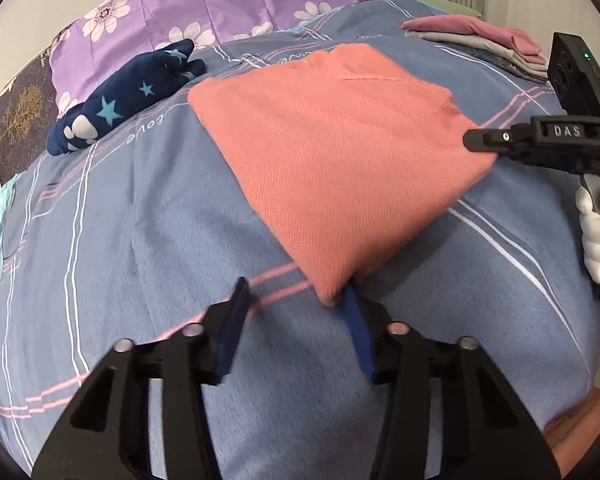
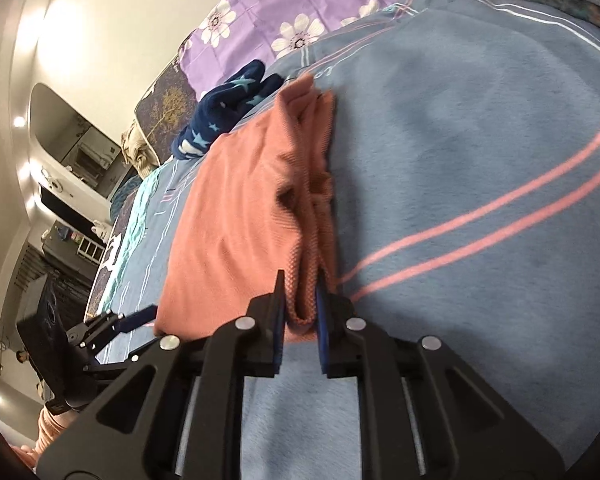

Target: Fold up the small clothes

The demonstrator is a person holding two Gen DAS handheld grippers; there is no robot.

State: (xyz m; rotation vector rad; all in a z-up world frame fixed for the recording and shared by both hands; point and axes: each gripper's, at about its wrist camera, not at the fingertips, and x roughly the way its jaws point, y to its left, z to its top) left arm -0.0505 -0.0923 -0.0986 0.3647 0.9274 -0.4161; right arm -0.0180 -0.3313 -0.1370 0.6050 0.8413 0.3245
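Note:
A folded salmon-pink knit garment (image 1: 332,136) lies on the blue bedspread (image 1: 140,240). My left gripper (image 1: 296,300) is open; the garment's near corner rests against its right finger. In the left wrist view my right gripper (image 1: 484,140) grips the garment's right corner. In the right wrist view the right gripper (image 2: 300,300) is shut on the layered edge of the pink garment (image 2: 240,216). The left gripper (image 2: 140,320) shows there at the lower left, at the garment's other corner.
A navy star-print garment (image 1: 128,96) lies bunched at the back left. A stack of folded pink and grey clothes (image 1: 484,40) sits at the back right. A purple floral pillow (image 1: 220,0) lies at the head of the bed. A room with furniture lies beyond the bed's edge (image 2: 60,200).

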